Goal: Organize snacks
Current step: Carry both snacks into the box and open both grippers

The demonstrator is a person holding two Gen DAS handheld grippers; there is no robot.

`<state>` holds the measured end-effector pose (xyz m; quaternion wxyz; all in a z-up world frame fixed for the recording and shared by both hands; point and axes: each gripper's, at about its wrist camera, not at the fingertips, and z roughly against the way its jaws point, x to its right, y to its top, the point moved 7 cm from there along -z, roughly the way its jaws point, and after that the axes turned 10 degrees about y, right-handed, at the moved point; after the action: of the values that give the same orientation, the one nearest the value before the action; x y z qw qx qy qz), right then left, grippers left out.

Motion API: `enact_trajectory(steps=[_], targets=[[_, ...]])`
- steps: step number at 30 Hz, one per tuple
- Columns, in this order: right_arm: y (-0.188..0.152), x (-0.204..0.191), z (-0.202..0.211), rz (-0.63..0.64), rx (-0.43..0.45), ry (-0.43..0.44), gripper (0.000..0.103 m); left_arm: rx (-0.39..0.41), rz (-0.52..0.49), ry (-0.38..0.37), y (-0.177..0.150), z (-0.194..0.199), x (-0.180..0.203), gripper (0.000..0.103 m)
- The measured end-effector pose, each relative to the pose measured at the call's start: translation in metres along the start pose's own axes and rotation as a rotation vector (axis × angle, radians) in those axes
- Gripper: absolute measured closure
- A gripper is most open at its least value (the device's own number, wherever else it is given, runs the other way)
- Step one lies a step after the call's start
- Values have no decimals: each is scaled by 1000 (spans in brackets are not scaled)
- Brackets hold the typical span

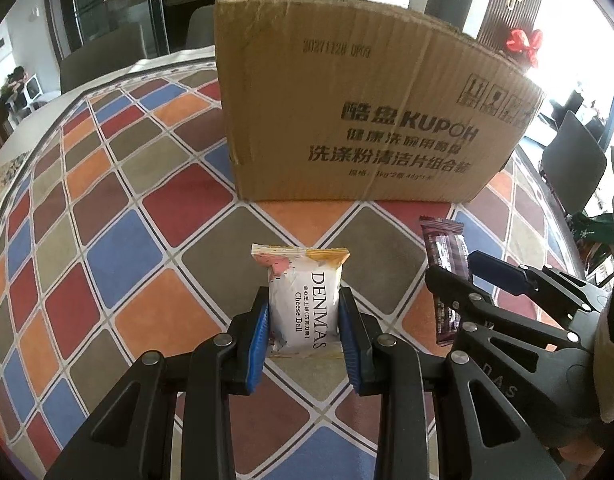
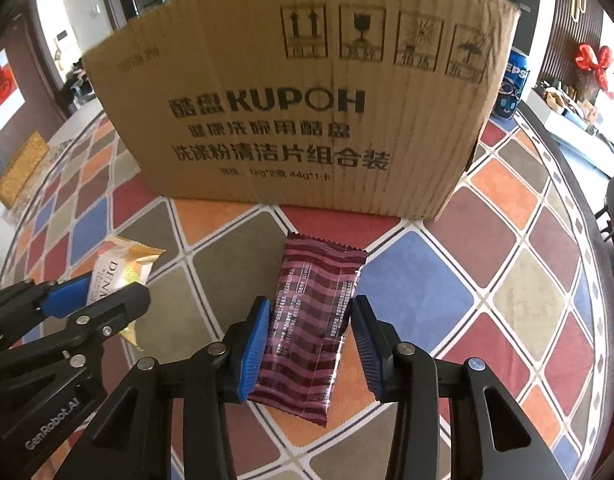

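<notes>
The white cheese-ball packet (image 1: 303, 300) is clamped across its middle by the left gripper (image 1: 305, 332). The maroon striped packet (image 2: 307, 332) lies on the patterned tablecloth (image 2: 507, 280) between the right gripper's (image 2: 311, 340) pads, the left pad touching, the right not seen pressing. Both packets are judged light, crinkly and crushable. The tall cardboard box (image 2: 307, 120) stands just behind; its rim must be cleared.
</notes>
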<state>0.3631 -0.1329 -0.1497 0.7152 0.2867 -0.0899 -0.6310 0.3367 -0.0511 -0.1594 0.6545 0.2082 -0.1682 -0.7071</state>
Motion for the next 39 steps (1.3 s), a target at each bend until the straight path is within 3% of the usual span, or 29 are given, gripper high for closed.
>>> enact_trajectory(steps=[22, 39], targets=[[29, -15, 85, 34, 197, 53, 60, 179, 36, -21, 31, 79, -4, 71], [64, -20, 126, 60, 328, 67, 60, 295, 43, -18, 75, 119, -6, 71]])
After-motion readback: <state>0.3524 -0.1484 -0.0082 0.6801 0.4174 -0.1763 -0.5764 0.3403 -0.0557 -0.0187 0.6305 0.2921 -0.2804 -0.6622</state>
